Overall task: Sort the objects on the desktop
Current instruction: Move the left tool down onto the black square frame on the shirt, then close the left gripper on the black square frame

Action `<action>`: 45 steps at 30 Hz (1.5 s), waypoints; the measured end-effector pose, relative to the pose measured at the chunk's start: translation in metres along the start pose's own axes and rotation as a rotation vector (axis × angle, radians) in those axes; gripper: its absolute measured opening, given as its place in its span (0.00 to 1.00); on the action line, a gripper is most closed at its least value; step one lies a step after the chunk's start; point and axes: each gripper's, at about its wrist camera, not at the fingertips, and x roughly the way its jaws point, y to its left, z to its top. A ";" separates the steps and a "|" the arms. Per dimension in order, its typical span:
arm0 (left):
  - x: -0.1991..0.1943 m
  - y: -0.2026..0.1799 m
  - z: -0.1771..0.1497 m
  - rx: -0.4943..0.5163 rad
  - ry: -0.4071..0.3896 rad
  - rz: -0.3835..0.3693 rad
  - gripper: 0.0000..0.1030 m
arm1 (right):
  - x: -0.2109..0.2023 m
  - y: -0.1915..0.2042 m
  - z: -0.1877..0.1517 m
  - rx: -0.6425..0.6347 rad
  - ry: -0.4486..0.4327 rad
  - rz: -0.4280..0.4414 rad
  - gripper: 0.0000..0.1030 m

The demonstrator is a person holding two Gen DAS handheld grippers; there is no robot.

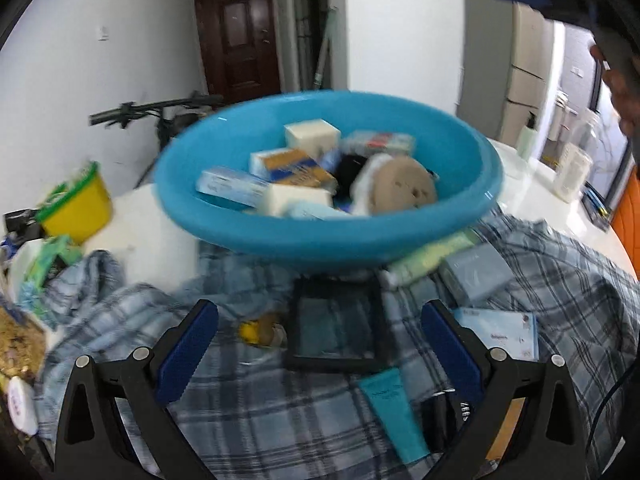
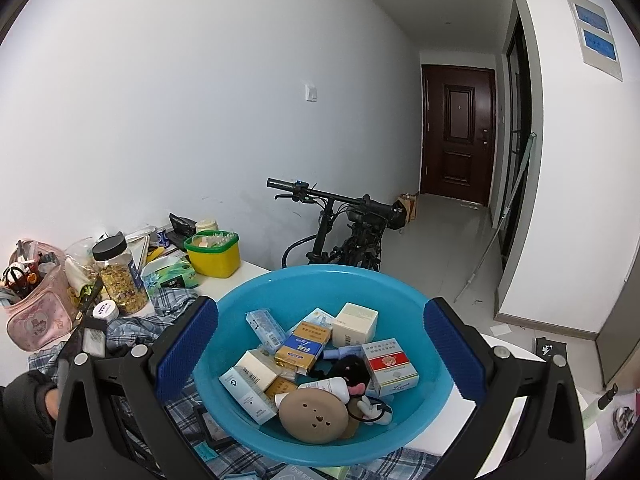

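Note:
A blue plastic basin [image 1: 280, 236] [image 2: 420, 412] holds several small boxes, a tan round case [image 2: 312, 420] and a black plush toy [image 2: 352, 368]. It rests on a plaid cloth [image 1: 280, 420]. My left gripper [image 1: 320, 344] is open and empty, low over the cloth, above a black picture frame [image 1: 336, 328]. A teal tube [image 1: 394, 412], a light blue box [image 1: 500, 332], a grey box [image 1: 476, 272] and a green tube [image 1: 432, 256] lie on the cloth. My right gripper [image 2: 320, 344] is open and empty above the basin.
A yellow tub [image 2: 214, 254] [image 1: 80, 208], a jar of dried flowers [image 2: 118, 276], a pink pouch [image 2: 36, 312] and tissues [image 2: 168, 276] crowd the table's left. A bicycle [image 2: 344, 224] stands behind. White bottles [image 1: 570, 172] stand at the right.

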 end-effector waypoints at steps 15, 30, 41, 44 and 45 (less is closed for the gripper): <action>0.052 -0.014 -0.002 0.051 0.099 -0.010 0.86 | 0.006 0.001 -0.002 -0.004 0.022 0.007 0.99; 0.038 -0.019 -0.006 0.048 0.067 -0.060 0.69 | 0.009 0.002 -0.003 -0.004 0.031 0.016 0.99; 0.010 -0.032 -0.007 0.075 0.046 -0.075 0.69 | 0.012 0.001 -0.004 -0.008 0.044 0.019 0.99; -0.001 -0.029 -0.008 0.052 0.038 -0.090 0.69 | 0.012 0.001 -0.005 -0.003 0.045 0.022 1.00; -0.004 -0.028 -0.008 0.047 0.037 -0.094 0.69 | 0.013 0.000 -0.005 -0.002 0.046 0.023 0.99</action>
